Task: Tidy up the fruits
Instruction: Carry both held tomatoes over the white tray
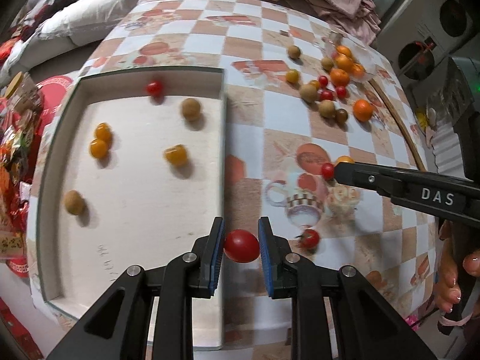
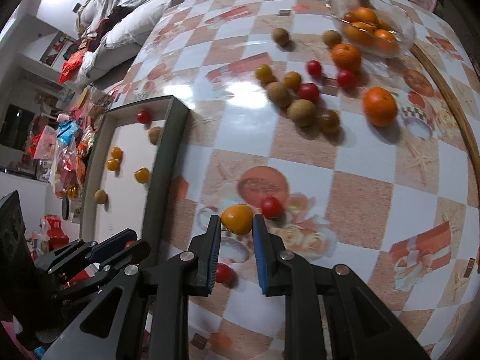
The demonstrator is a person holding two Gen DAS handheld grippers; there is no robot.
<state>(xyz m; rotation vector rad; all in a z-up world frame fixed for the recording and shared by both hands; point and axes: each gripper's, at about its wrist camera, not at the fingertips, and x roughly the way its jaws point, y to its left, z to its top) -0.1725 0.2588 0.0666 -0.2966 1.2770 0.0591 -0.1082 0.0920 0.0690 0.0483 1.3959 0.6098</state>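
My left gripper [image 1: 241, 247] is shut on a red cherry tomato [image 1: 241, 246], held just right of the white tray's right wall [image 1: 223, 150]. The tray holds several small fruits: yellow tomatoes [image 1: 100, 141], brown longans [image 1: 190, 109] and a red tomato [image 1: 154, 88]. My right gripper [image 2: 237, 225] is shut on a yellow-orange tomato [image 2: 237, 219] low over the table; a red tomato [image 2: 271, 207] lies just beyond it. In the left wrist view the right gripper [image 1: 336, 172] comes in from the right.
A loose pile of tomatoes, longans and tangerines [image 2: 379, 106] lies at the far right. A glass bowl [image 2: 403, 21] holds tangerines. Another red tomato [image 1: 310, 238] lies near my left gripper. Snack bags [image 2: 69, 156] clutter the left side, beyond the checkered table [image 2: 360, 198].
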